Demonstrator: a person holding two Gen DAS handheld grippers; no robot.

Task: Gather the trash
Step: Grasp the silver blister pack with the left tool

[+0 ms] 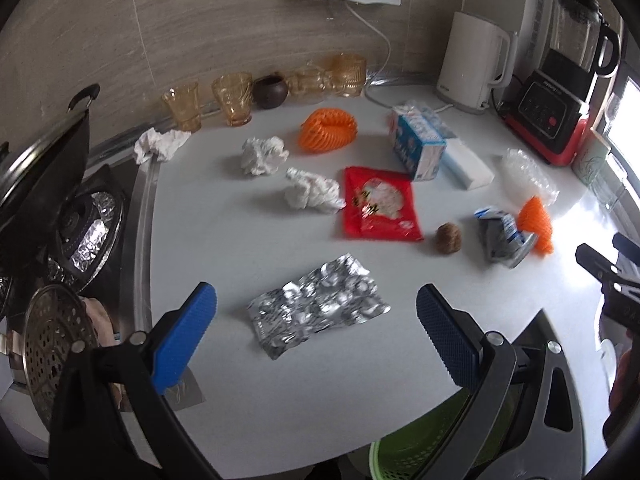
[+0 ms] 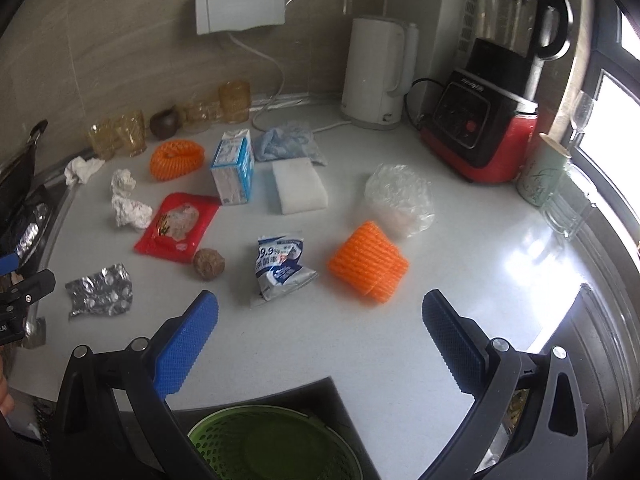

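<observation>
Trash lies scattered on a white counter [image 1: 240, 392]. My left gripper [image 1: 316, 320] is open and empty, hovering over a crumpled silver foil pack [image 1: 318, 312]. Beyond it lie a red snack packet [image 1: 380, 206], several crumpled tissues [image 1: 312, 192], an orange foam net [image 1: 330, 130], a blue-white carton [image 1: 418, 146] and a brown ball [image 1: 449, 239]. My right gripper [image 2: 320, 328] is open and empty, just short of a crushed blue-white pouch [image 2: 282, 268] and a second orange foam net [image 2: 368, 266]. A clear plastic bag [image 2: 400, 198] lies behind. A green bin [image 2: 272, 444] stands below the counter edge.
Amber glasses [image 1: 232, 98] and a dark bowl [image 1: 271, 91] line the back wall. A white kettle [image 2: 378, 70] and a red-black blender [image 2: 488, 120] stand at the back right. A stove with pans [image 1: 60, 200] is on the left. A white sponge [image 2: 300, 186] lies mid-counter.
</observation>
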